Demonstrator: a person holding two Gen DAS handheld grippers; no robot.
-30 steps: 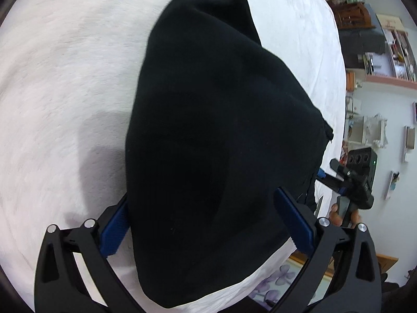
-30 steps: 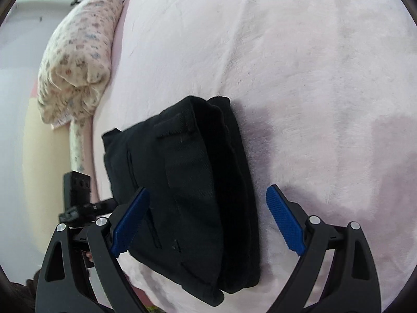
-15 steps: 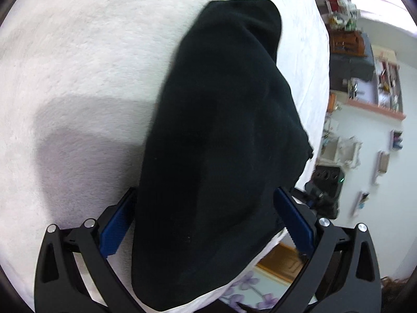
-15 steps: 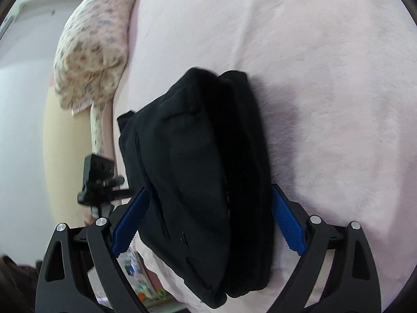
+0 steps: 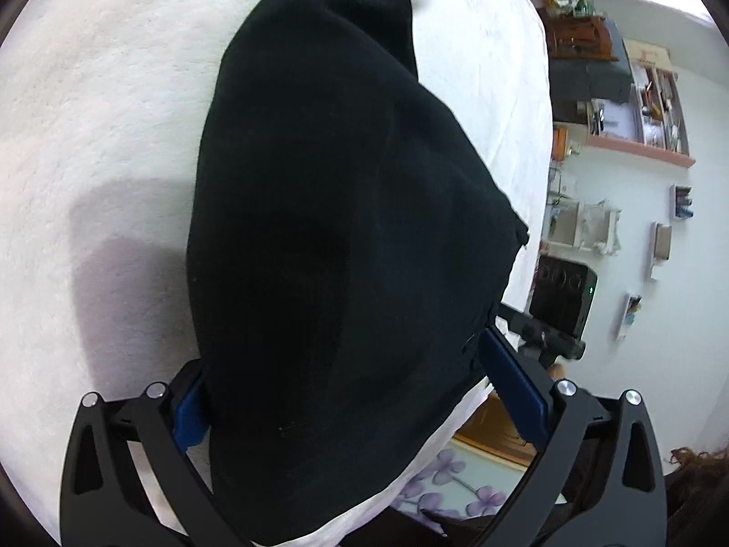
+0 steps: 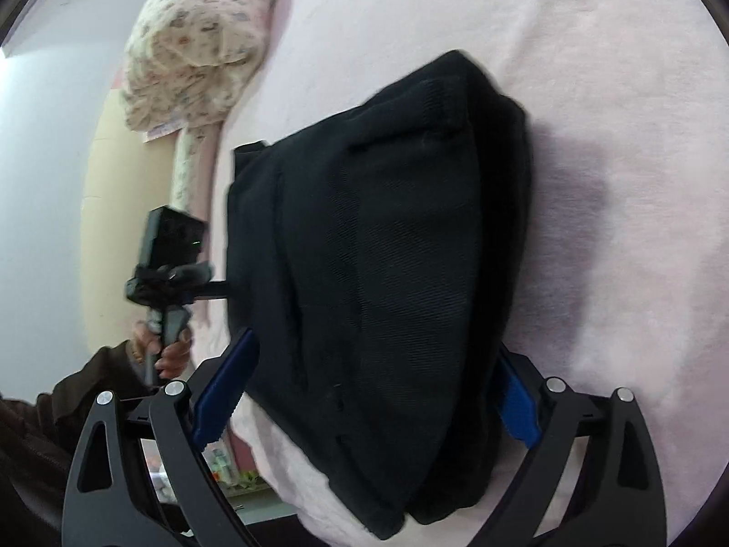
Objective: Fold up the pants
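Pale fleece bed cover (image 6: 592,45) under a folded black bundle, both my claws around it

Folded pants (image 5: 346,228) lie as a thick black bundle near the edge of the bed, stacked layers visible from the right wrist view (image 6: 387,250). My left gripper (image 5: 360,392) is wide open, its blue pads (image 5: 515,392) on either side of the near end of the bundle; whether they touch the cloth I cannot tell. My right gripper (image 6: 369,387) is wide open too, one blue pad (image 6: 223,392) just beside the left edge of the pants, the other partly hidden behind the right edge. Beyond the bundle I see my hand (image 6: 168,351) holding the other gripper's handle, and a flowered pillow (image 6: 200,32) at the far end of the bed
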